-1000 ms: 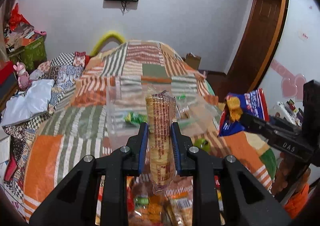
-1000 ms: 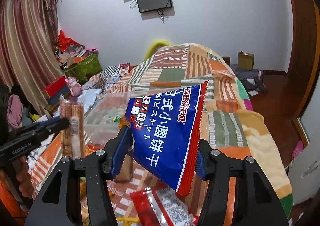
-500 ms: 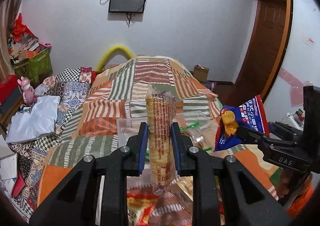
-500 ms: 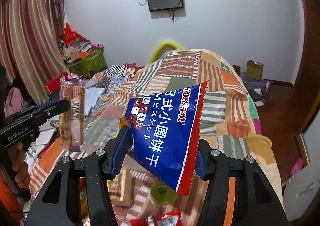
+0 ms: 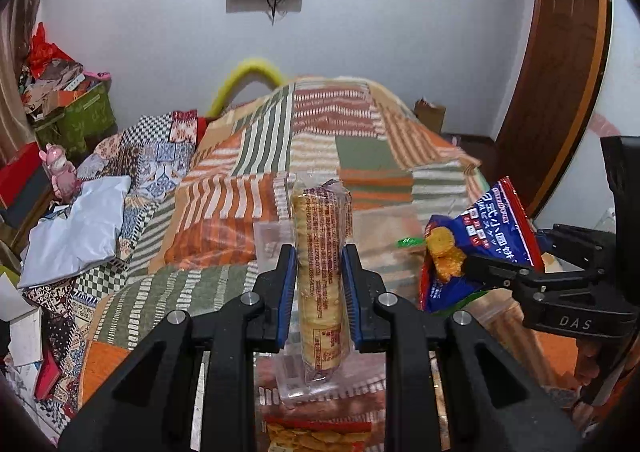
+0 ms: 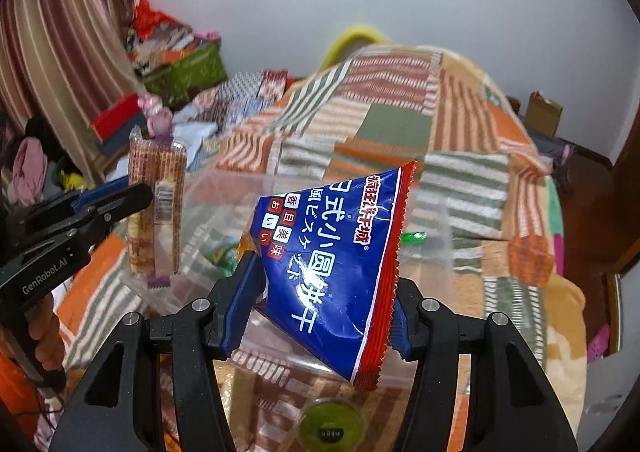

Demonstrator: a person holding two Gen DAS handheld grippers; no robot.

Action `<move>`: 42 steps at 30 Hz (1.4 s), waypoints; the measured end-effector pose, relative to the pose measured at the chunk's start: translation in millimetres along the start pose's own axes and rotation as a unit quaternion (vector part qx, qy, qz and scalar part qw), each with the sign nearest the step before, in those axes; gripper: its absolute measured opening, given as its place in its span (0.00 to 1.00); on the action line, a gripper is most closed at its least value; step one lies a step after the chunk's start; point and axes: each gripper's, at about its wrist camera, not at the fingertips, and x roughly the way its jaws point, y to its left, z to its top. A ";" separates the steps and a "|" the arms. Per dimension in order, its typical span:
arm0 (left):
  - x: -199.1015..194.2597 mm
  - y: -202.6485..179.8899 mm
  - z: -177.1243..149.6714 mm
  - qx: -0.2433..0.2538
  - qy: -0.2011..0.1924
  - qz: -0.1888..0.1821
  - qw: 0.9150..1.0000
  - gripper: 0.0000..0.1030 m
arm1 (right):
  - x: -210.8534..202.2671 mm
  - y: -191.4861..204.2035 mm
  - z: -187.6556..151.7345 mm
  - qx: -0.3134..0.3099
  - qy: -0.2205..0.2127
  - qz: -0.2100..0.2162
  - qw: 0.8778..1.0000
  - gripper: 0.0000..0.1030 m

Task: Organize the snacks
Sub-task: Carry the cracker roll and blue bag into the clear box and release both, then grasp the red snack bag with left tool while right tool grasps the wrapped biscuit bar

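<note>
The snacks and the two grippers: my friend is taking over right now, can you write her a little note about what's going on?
Left gripper: shut on the tall clear-wrapped sleeve of round crackers, held upright in the air.
Right gripper: shut on the blue and red foil biscuit bag, also in the air.
The clear plastic storage box sits on the striped patchwork blanket, just ahead of and below both grippers. A green-wrapped snack already lies inside.
Done: both packs picked up and carried over to the box.
Left: lower each pack in, let go, then fetch the loose snacks nearer you, such as the orange snack packet.
</note>
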 end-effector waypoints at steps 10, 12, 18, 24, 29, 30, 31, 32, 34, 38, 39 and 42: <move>31.5 -1.5 -9.7 0.008 0.042 0.005 0.999 0.22 | 31.0 6.5 -5.0 -0.029 0.059 0.001 0.998 0.52; 34.5 -2.5 -11.2 0.008 0.050 0.004 0.999 0.22 | 36.9 7.3 -6.7 -0.032 0.072 -0.001 0.997 0.52; 42.1 -4.9 -14.4 0.006 0.071 0.004 0.997 0.22 | 34.1 3.4 -7.2 -0.027 0.071 -0.014 0.997 0.53; 38.2 -8.1 -18.4 0.006 0.084 -0.003 0.996 0.24 | 15.1 2.4 -10.2 -0.028 0.051 -0.030 0.998 0.66; 19.3 -11.5 -20.7 0.013 0.073 -0.004 0.997 0.26 | -8.7 3.2 -11.4 -0.025 0.027 -0.035 0.999 0.66; 13.7 -11.7 -21.5 0.014 0.069 -0.004 0.998 0.29 | -14.3 4.0 -11.7 -0.024 0.021 -0.036 0.999 0.66; 8.3 -11.6 -22.1 0.014 0.065 -0.004 0.998 0.34 | -21.1 5.2 -12.4 -0.023 0.013 -0.036 0.999 0.66; 3.2 -11.5 -22.6 0.013 0.061 -0.004 0.998 0.37 | -25.5 6.1 -13.0 -0.022 0.008 -0.036 0.999 0.66; -9.7 -11.4 -23.9 0.014 0.051 -0.004 0.999 0.43 | -35.7 9.2 -14.9 -0.018 -0.003 -0.035 0.999 0.67; -33.6 -10.6 -27.1 0.014 0.041 -0.008 0.999 0.58 | -56.8 18.0 -21.4 -0.014 -0.027 -0.034 0.999 0.72; -42.0 -10.1 -28.8 0.013 0.037 -0.012 0.999 0.60 | -61.2 20.8 -23.0 -0.015 -0.033 -0.036 0.999 0.72; -59.8 -8.4 -33.7 0.012 0.028 -0.013 0.999 0.69 | -72.7 27.3 -28.7 -0.015 -0.046 -0.035 0.998 0.74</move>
